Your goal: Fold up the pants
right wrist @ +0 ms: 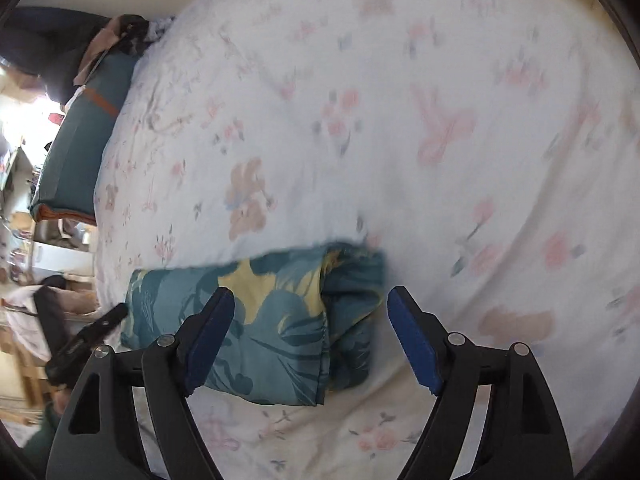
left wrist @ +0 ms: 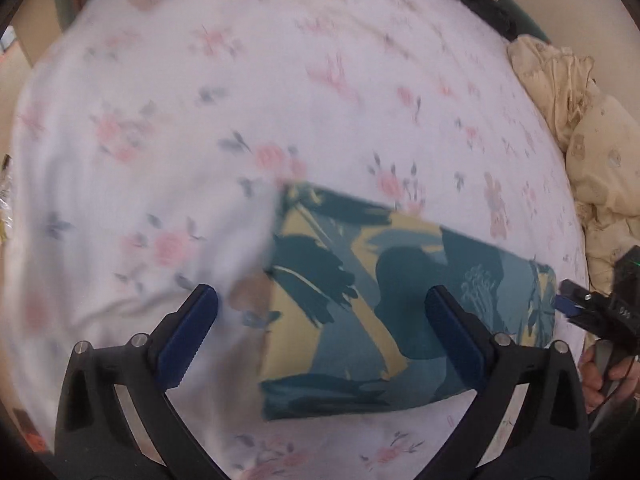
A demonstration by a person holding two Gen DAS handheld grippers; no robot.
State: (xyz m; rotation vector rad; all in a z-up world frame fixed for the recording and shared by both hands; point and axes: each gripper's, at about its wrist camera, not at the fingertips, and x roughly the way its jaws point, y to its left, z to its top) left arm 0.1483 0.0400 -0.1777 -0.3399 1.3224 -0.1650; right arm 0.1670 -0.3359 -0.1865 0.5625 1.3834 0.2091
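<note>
The pants point(left wrist: 384, 304) are teal and yellow patterned and lie folded into a compact rectangle on the floral bed sheet point(left wrist: 240, 100). My left gripper point(left wrist: 320, 320) is open and empty, hovering above the left part of the pants. The right gripper's tip point(left wrist: 576, 304) shows at the pants' right edge in the left wrist view. In the right wrist view the folded pants point(right wrist: 272, 320) lie below my right gripper point(right wrist: 310, 328), which is open and empty. The left gripper point(right wrist: 88, 340) shows at the pants' left end there.
A cream blanket point(left wrist: 592, 152) is bunched at the bed's right side. A teal pillow point(right wrist: 76, 144) lies at the bed's far left edge in the right wrist view, with dark clothing point(right wrist: 120, 36) beyond it. Room clutter lies past the bed's left edge.
</note>
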